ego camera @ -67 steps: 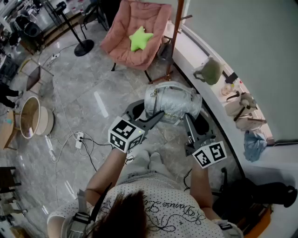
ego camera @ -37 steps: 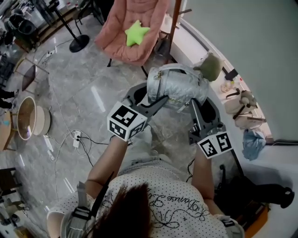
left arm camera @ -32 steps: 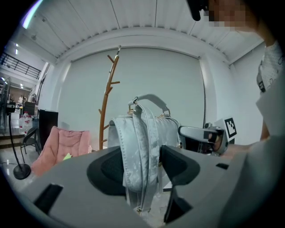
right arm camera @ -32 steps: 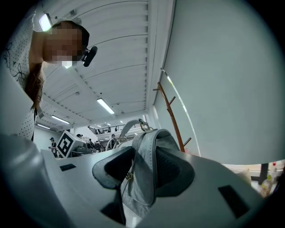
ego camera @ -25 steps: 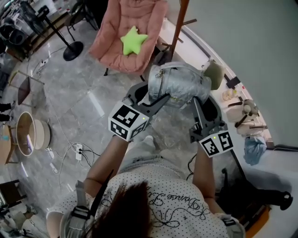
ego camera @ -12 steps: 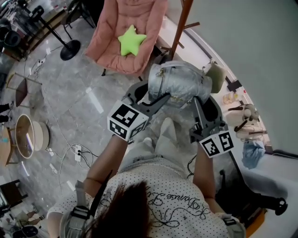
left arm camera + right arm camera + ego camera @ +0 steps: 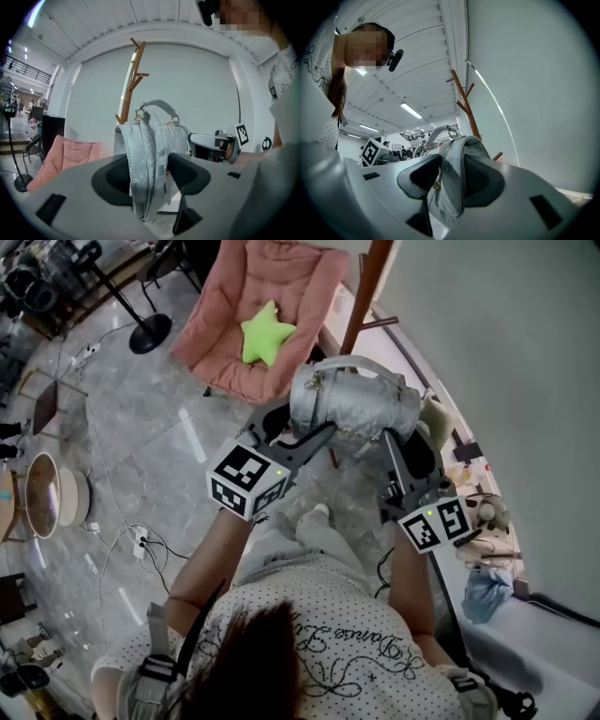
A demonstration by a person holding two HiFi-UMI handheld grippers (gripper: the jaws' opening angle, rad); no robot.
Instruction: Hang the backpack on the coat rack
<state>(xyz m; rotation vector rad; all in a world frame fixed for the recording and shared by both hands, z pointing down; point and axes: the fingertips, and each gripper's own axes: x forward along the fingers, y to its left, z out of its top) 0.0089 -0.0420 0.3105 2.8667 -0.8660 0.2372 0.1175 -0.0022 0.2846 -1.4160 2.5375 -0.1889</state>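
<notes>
Plainly, little writing can be read: each hand-held gripper carries a cube with black-and-white square markers, and the looping script on the person's dotted shirt (image 7: 319,652) is too small to make out. No brand shows on the silvery-grey padded backpack (image 7: 356,409).

Both forearms reach forward from the body, side by side. The left hand-held gripper (image 7: 302,434) points about level. The right hand-held gripper (image 7: 403,444) tips slightly upward, its view taking in the ceiling.

The backpack hangs between the two, held off the floor. In the left gripper view the left hand-held gripper (image 7: 150,173) has its jaws pressed onto a grey strap of the backpack (image 7: 154,140), with the bag's body just beyond the fingertips. In the right gripper view the right hand-held gripper (image 7: 450,176) is likewise clamped on a fold of the backpack (image 7: 459,159), partly closed around it.

The brown wooden coat rack (image 7: 361,296) stands just ahead of both, beyond the bag and apart from it.
</notes>
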